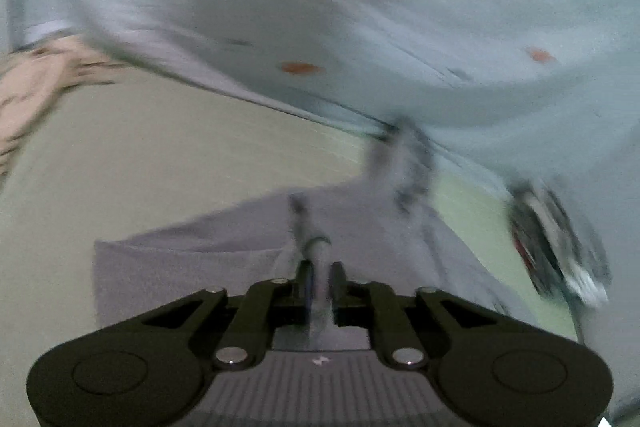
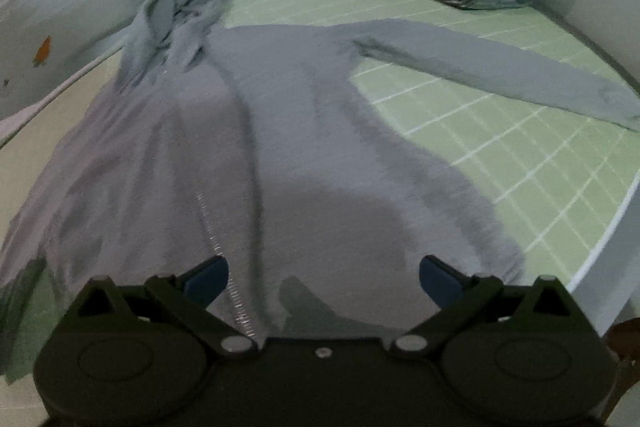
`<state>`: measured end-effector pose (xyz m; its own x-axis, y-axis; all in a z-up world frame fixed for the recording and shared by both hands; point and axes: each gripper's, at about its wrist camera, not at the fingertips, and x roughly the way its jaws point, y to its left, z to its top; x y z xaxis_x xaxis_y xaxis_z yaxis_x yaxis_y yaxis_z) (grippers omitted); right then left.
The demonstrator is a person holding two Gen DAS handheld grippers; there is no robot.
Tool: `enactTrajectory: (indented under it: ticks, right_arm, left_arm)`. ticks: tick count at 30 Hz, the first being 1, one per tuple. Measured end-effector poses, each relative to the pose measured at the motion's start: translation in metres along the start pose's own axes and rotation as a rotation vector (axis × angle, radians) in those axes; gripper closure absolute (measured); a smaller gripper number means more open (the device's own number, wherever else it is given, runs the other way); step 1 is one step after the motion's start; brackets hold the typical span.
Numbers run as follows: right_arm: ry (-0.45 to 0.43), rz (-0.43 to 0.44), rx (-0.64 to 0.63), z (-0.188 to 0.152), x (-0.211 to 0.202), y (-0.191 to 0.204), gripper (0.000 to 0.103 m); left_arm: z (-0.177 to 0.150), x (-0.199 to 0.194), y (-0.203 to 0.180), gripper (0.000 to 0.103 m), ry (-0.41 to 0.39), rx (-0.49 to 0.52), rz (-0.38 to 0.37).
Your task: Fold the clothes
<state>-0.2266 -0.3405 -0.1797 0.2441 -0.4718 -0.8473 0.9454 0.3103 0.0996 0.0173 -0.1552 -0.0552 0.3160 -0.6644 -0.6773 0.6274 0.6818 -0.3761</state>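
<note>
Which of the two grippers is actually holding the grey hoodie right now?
The left gripper: its jaws are shut on a fold of the grey hoodie. The right gripper hangs wide open above the cloth, gripping nothing.

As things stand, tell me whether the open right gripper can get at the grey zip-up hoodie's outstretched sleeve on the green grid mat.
Probably yes: the right gripper hangs open over the grey hoodie, and its sleeve lies flat on the green mat with nothing over it.

L tongs [image 1: 319,281] pinched – R tongs [image 2: 324,277] agape
</note>
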Motion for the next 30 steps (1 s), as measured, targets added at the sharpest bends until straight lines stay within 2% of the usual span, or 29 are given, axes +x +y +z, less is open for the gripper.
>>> enactTrajectory:
  ticks: [1, 2, 3, 4, 7, 11, 14, 17, 19, 24, 30]
  right_arm:
    - [-0.004, -0.003, 0.005, 0.001, 0.0, -0.006, 0.0]
    - [-0.008, -0.004, 0.008, 0.003, 0.0, -0.011, 0.0]
    - [-0.014, 0.015, -0.013, 0.003, 0.0, -0.005, 0.0]
    - [-0.019, 0.035, -0.034, 0.003, 0.001, 0.001, 0.0]
    - [-0.036, 0.093, -0.098, 0.003, 0.002, 0.018, 0.0]
    - [-0.058, 0.17, -0.182, 0.004, 0.003, 0.04, 0.0]
    - [-0.075, 0.229, -0.246, 0.004, 0.004, 0.058, 0.0]
    - [-0.077, 0.315, -0.291, 0.003, 0.007, 0.082, 0.0]
    - [-0.04, 0.353, -0.304, 0.003, 0.013, 0.092, 0.0]
    - [0.055, 0.382, -0.296, -0.002, 0.026, 0.109, 0.011]
    - [0.095, 0.362, -0.321, -0.005, 0.039, 0.115, 0.017]
  left_arm:
    - [-0.005, 0.003, -0.008, 0.053, 0.012, 0.031, 0.001]
    - [-0.008, 0.004, -0.01, 0.037, 0.017, 0.044, 0.026]
    - [-0.011, 0.004, -0.006, 0.009, 0.018, 0.042, 0.058]
    - [-0.013, 0.004, -0.003, 0.003, 0.018, 0.039, 0.09]
    - [-0.02, 0.003, 0.011, 0.003, 0.034, 0.021, 0.191]
    - [-0.025, 0.001, 0.046, 0.003, 0.08, -0.018, 0.368]
    - [-0.026, -0.007, 0.069, 0.003, 0.097, -0.049, 0.443]
    - [-0.03, -0.022, 0.083, 0.003, 0.091, -0.073, 0.482]
    - [-0.03, -0.026, 0.087, 0.002, 0.085, -0.081, 0.496]
    - [-0.037, -0.031, 0.091, 0.002, 0.086, -0.1, 0.512]
    - [-0.04, -0.026, 0.091, 0.002, 0.105, -0.109, 0.515]
